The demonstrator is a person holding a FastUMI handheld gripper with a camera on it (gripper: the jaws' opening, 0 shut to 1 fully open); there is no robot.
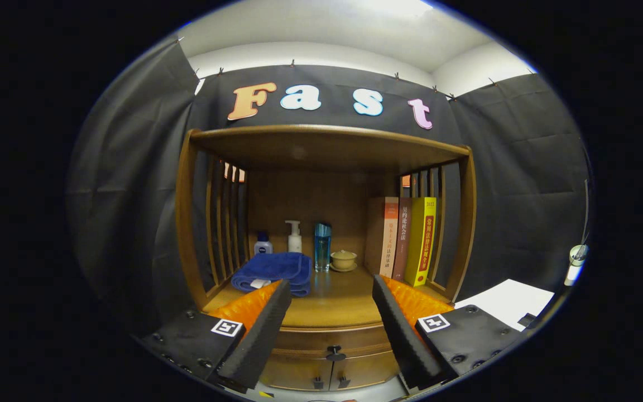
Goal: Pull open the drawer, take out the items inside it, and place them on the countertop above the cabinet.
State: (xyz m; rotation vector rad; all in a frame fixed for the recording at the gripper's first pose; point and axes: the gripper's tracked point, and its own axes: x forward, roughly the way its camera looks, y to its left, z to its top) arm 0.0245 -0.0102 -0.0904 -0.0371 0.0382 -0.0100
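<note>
The cabinet [327, 223] stands ahead of the claw [330, 290], its table [332, 304] beyond the fingertips. The drawer [330, 341] sits shut between and below the fingers, knob [335, 353] centred. The claw is spread wide, holding nothing. Step: approach. Next move requires lowering onto the knob and closing

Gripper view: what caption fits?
Open gripper faces a closed wooden drawer below a countertop holding a folded blue towel.
</note>
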